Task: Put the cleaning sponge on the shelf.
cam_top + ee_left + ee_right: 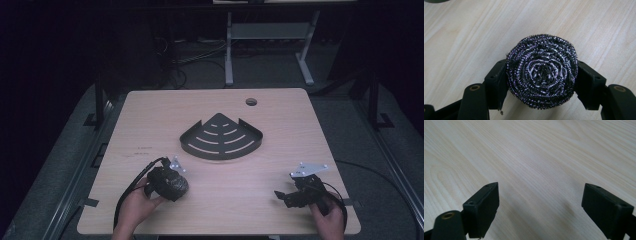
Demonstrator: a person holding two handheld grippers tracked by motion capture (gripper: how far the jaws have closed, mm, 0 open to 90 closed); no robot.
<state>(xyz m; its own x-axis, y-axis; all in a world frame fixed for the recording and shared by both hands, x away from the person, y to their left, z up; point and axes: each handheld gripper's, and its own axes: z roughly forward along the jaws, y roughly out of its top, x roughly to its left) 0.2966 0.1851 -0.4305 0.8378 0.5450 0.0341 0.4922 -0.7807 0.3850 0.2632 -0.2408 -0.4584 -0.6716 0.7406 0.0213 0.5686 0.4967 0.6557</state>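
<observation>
A round steel-wool scourer [542,71] of dark, shiny coiled wire sits between the two black jaws of my left gripper [541,83], which press on its left and right sides just above the wooden table. From above, the scourer [175,185] and the left gripper [167,181] are at the table's front left. A black fan-shaped corner rack [221,137] with curved slots lies at the table's middle, apart from both grippers. My right gripper [281,196] is at the front right; its jaws stand wide apart over bare wood [540,202].
The light wood table [150,120] has a round cable hole [251,102] near its far edge. Cables trail from both grippers off the front. Beyond the table stands a white frame [229,50] on a dark floor with loose cables.
</observation>
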